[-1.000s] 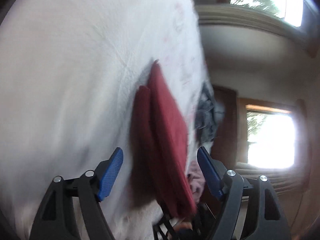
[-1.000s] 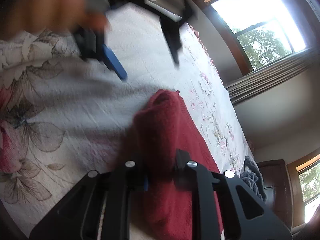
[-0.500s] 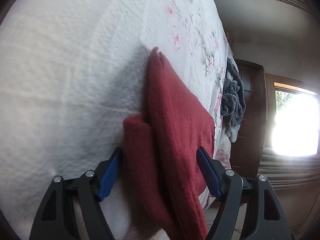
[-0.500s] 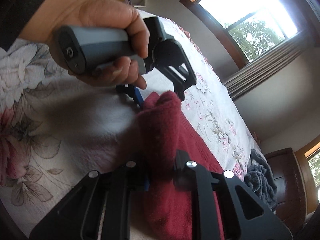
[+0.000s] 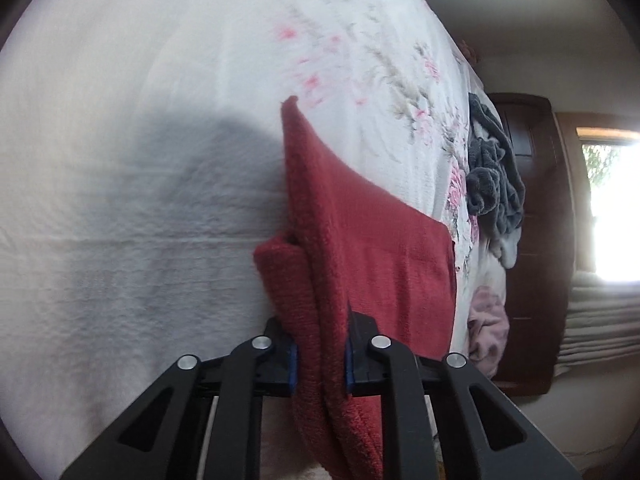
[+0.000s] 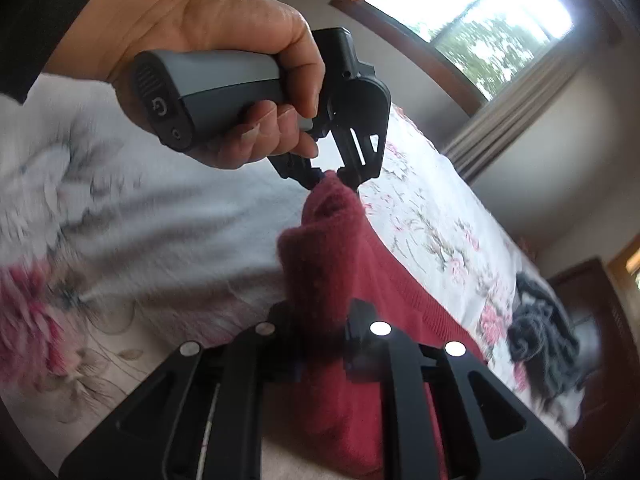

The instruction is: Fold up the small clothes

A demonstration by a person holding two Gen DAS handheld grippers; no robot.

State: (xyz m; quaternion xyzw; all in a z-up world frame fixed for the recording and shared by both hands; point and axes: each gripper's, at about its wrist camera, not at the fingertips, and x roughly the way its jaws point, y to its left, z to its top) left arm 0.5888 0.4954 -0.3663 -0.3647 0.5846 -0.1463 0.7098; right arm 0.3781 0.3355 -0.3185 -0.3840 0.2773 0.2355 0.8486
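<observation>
Left wrist view: left gripper [image 5: 319, 354] clamped on red knit garment [image 5: 360, 248], folded over floral bedspread [image 5: 160, 120]. Right wrist view: right gripper [image 6: 322, 346] pinching same folded edge. Best lifted level, both corners taut.

The red cloth [image 5: 360, 248] pinched in my left tongs [image 5: 320, 364] is a fuzzy, matt knit. My right tongs [image 6: 322, 350] are matt black plastic with shiny metal pins. The bedspread [image 5: 160, 80] is white textured cotton with a printed floral pattern. The grip [image 6: 208, 88] in my hand [image 6: 208, 28] looks like smooth grey plastic.
</observation>
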